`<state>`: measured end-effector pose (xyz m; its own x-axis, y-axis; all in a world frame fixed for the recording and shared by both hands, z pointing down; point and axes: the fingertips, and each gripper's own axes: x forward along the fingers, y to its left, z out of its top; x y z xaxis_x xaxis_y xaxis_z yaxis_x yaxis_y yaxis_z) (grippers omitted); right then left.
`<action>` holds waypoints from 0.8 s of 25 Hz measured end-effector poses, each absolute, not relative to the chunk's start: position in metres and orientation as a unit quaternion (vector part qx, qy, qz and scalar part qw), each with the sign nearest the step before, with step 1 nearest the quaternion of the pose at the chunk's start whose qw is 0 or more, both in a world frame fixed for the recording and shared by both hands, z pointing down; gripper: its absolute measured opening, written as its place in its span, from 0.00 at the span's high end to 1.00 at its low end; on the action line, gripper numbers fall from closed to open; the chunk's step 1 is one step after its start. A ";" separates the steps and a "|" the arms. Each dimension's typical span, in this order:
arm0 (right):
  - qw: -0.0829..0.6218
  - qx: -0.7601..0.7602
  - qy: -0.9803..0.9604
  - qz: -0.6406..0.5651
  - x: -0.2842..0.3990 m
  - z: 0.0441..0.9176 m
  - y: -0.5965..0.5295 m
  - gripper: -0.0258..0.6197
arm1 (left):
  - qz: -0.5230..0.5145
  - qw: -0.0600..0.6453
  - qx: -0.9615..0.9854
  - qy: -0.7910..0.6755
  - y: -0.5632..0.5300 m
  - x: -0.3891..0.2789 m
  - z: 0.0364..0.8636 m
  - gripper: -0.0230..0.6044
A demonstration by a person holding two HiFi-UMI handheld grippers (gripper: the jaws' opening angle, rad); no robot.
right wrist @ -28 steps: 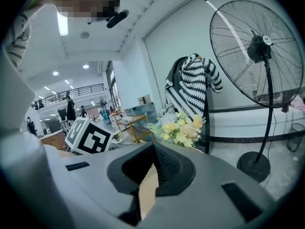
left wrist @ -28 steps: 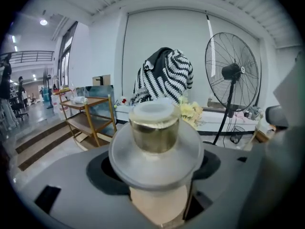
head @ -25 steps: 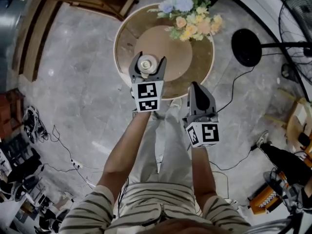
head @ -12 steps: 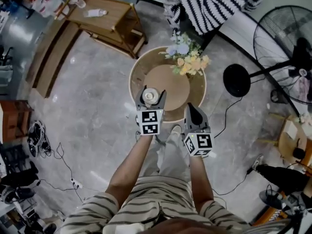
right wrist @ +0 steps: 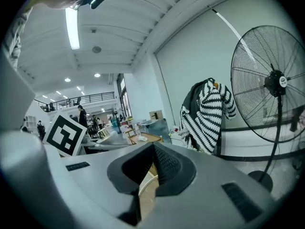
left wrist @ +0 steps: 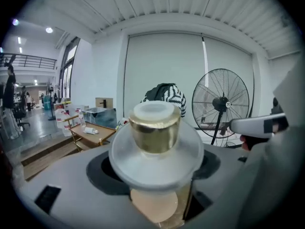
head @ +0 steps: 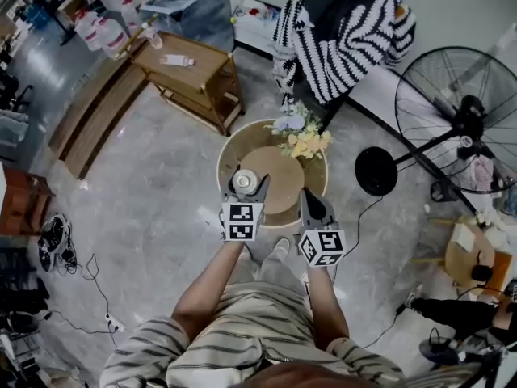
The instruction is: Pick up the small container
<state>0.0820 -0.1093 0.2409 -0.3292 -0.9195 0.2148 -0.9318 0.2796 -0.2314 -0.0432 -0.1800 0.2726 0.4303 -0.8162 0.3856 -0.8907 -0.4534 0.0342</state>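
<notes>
From above, the left gripper (head: 245, 187) has its two jaws tight on the small clear container with a gold cap (head: 242, 181). The container sits right between the jaws, over the near side of the round brown wooden table (head: 279, 168). The right gripper (head: 308, 197) is just beside it, on the right. A bunch of yellow and blue flowers (head: 300, 140) is at the far side of the table.

In the left gripper view, the left gripper (left wrist: 155, 175) squeezes the container (left wrist: 155, 128) from both sides, with the cap on top.

In the right gripper view, the right gripper (right wrist: 150, 171) is closed, with nothing in it.
</notes>
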 end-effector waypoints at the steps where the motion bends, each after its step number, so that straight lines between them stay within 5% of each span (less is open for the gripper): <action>1: 0.019 0.576 -0.802 0.156 0.080 0.234 -0.108 0.95 | 0.158 0.114 0.840 -0.507 -0.177 -0.044 0.265 0.44; 20: 0.008 0.564 -0.820 0.099 0.079 0.159 -0.097 0.95 | 0.116 0.076 0.853 -0.503 -0.138 -0.048 0.179 0.44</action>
<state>0.0790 -0.0973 0.1588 -0.3637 -0.9231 0.1247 -0.9264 0.3444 -0.1524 -0.0484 -0.1383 0.1787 0.4669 -0.8407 0.2745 -0.8759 -0.4823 0.0125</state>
